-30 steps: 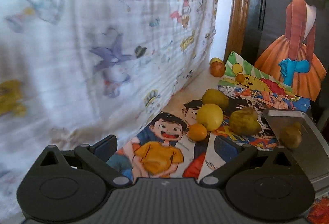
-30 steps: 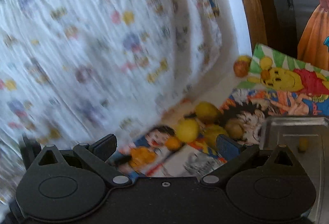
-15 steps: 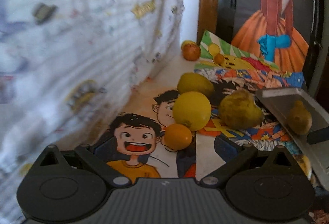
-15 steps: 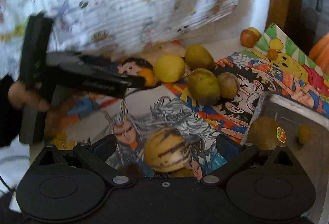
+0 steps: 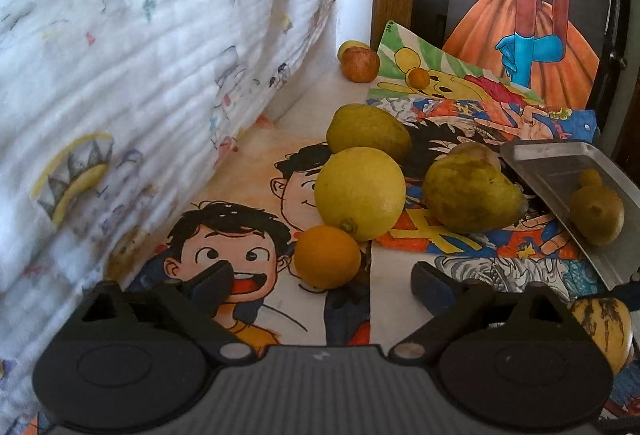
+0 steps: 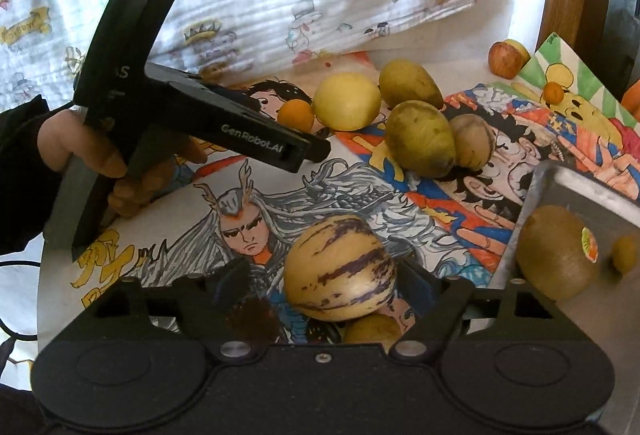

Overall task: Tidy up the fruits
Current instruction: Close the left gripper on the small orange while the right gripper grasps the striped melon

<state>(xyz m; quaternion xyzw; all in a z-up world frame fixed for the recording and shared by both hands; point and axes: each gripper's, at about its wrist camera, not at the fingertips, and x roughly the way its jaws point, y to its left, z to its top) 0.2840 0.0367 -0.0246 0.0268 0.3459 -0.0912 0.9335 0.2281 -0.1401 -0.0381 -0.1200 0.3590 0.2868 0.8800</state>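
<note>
Right wrist view: your right gripper (image 6: 324, 275) is standing wide open around the striped cream-and-purple melon (image 6: 339, 268), its fingers apart from it. Left wrist view: your left gripper (image 5: 322, 281) is also hanging wide open and empty, just short of the small round orange (image 5: 327, 256). Behind it, the yellow lemon (image 5: 359, 193) is touching that orange, and the green pear (image 5: 470, 197) is lying beside the steel tray (image 5: 560, 163) at the bench's right edge.

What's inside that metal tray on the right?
The metal tray holds a brown kiwi with a sticker and a smaller yellowish fruit beside it. The tray's far right side runs out of frame, so anything there cannot be seen.
</note>
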